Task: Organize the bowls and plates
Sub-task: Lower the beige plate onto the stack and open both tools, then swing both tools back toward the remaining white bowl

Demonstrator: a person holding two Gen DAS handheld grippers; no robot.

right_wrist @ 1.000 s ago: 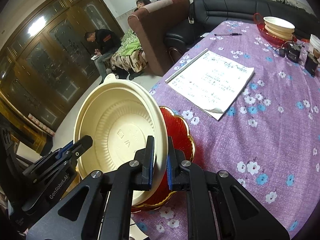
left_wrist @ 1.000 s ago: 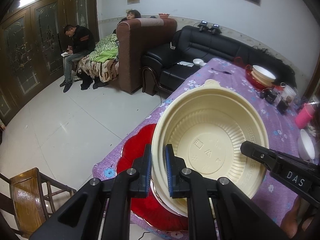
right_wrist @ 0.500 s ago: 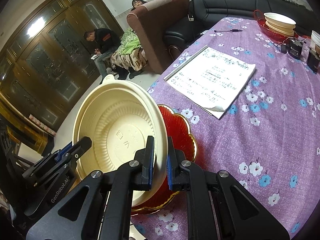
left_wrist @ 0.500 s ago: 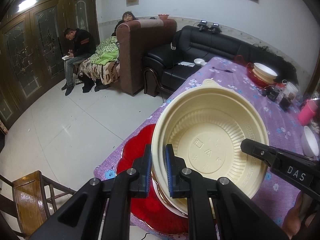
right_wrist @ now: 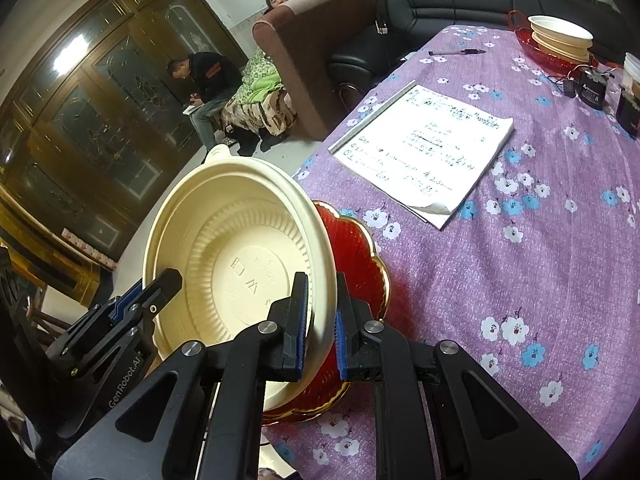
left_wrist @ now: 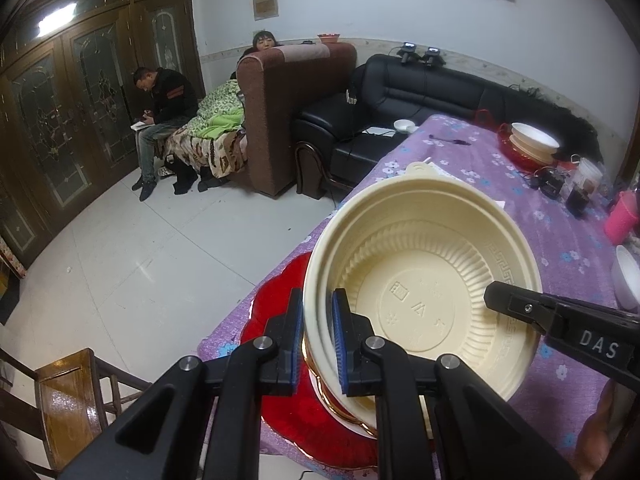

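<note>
A cream plastic bowl [left_wrist: 420,280] is held tilted above a red gold-rimmed plate [left_wrist: 288,400] at the near corner of the purple flowered table. My left gripper [left_wrist: 318,336] is shut on the bowl's left rim. My right gripper [right_wrist: 320,320] is shut on the bowl's [right_wrist: 240,256] opposite rim, over the red plate [right_wrist: 360,264]. A white gold-edged dish [left_wrist: 344,412] lies under the bowl on the red plate. Each gripper shows in the other's view.
A second red plate with stacked cream bowls [right_wrist: 560,38] stands at the far end. A written notepad [right_wrist: 424,148] and a pen [right_wrist: 456,52] lie mid-table. Small devices and cups [left_wrist: 580,188] sit at right. A wooden chair [left_wrist: 68,400] stands by the table corner.
Both grippers have lifted the bowl slightly, still tilted; the white dish under it shows more. The grip has not changed.
</note>
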